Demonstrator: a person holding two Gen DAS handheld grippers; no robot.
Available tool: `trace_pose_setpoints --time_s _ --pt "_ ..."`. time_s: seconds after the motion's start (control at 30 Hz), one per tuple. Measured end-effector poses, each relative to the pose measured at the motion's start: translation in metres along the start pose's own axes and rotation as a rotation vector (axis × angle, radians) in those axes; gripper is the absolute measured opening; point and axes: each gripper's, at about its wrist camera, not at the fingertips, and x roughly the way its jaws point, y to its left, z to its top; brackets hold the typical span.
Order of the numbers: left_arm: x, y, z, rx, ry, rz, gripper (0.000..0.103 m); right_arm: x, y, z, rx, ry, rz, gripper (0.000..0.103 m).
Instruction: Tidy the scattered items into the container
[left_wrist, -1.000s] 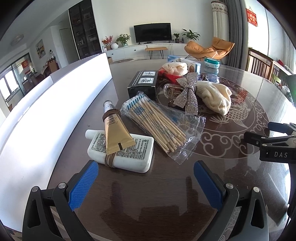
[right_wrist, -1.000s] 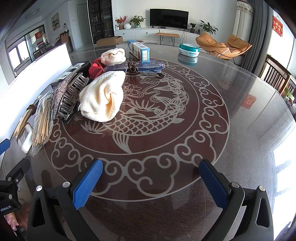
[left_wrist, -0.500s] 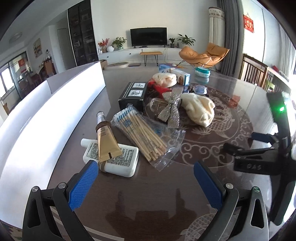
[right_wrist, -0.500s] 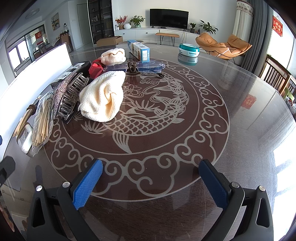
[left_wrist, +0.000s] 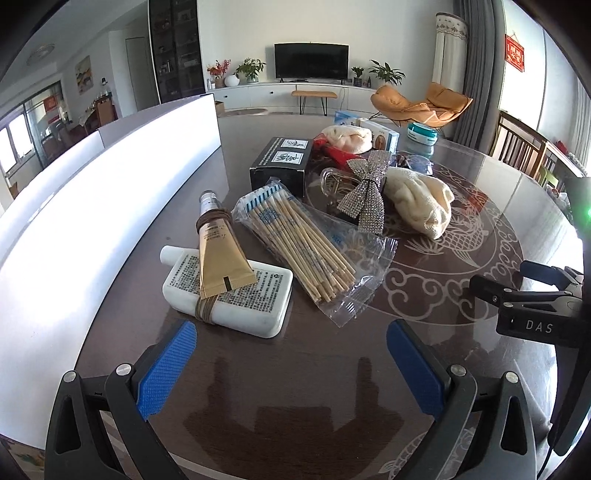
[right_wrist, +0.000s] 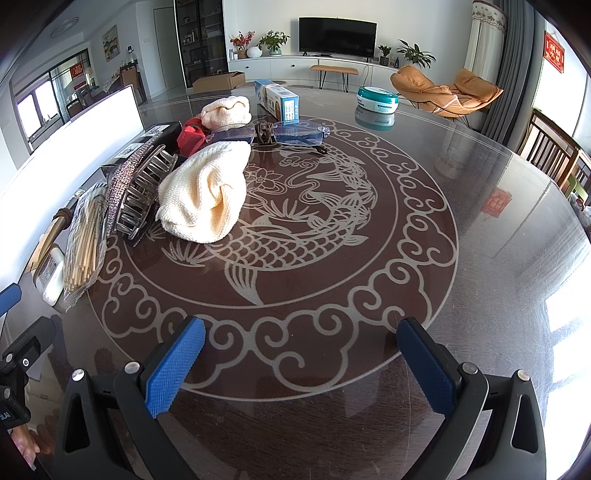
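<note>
The left gripper (left_wrist: 291, 362) is held released and empty above the worktop (left_wrist: 314, 369). Just ahead of it lies a white bottle (left_wrist: 236, 291) with a gold tube (left_wrist: 218, 251) bound on top. A bag of sticks (left_wrist: 303, 247) is seen just beside them, then a bow clip (left_wrist: 364, 192) and a cream cloth (left_wrist: 421, 199). A white container (left_wrist: 92, 206) is set along the left edge. The right gripper (right_wrist: 301, 363) is likewise held released and empty over the fish pattern (right_wrist: 295, 221), with glasses (right_wrist: 273, 133) farther off.
</note>
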Motion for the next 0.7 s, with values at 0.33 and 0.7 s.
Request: trace_pose_setpoints --time_s 0.33,0.7 --pt "0.0039 0.0 0.0023 -0.002 0.007 -0.002 0.103 -0.0001 -0.0001 -0.0002 0.0 0.0 -0.001 0.103" --pt "0.0056 -0.0003 0.0023 -0.003 0.012 0.001 0.103 -0.0002 -0.0003 0.0 0.0 0.0 -0.001 0.103"
